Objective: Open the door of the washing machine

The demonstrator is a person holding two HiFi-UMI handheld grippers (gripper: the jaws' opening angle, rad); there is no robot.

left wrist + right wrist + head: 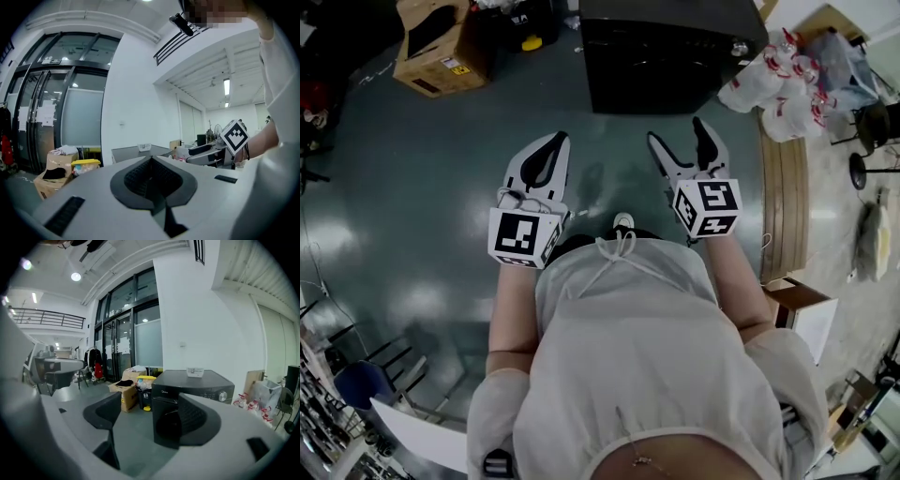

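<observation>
1. The floor (412,197) is glossy dark grey-green. The room has white walls and tall glass doors (126,333), seen at 10 o'clock in the right gripper view.
2. The washing machine (666,52) is a black box standing upright on the floor at 12 o'clock in the head view. Its front faces 6 o'clock, towards the person (647,356). The round dark door (171,425) looks shut. A knob (224,396) sits at the front's upper right, and a small white item (195,372) lies on top.
3. The left gripper (555,141) is held above the floor at 11 o'clock from the person, pointing at 12 o'clock. Its jaws are together with nothing between them.
4. The right gripper (677,131) is just beside it, aimed at the machine. Its jaws are spread wide and hold nothing, and the machine's front shows through the gap.
5. A cardboard box (441,47) stands at 10 o'clock and a yellow-lidded bin (145,380) sits between it and the machine. White plastic bags (787,84) are heaped at 2 o'clock, touching the machine's side, and wooden boards (783,206) lie at 3 o'clock. Bare floor separates both grippers from the door.
</observation>
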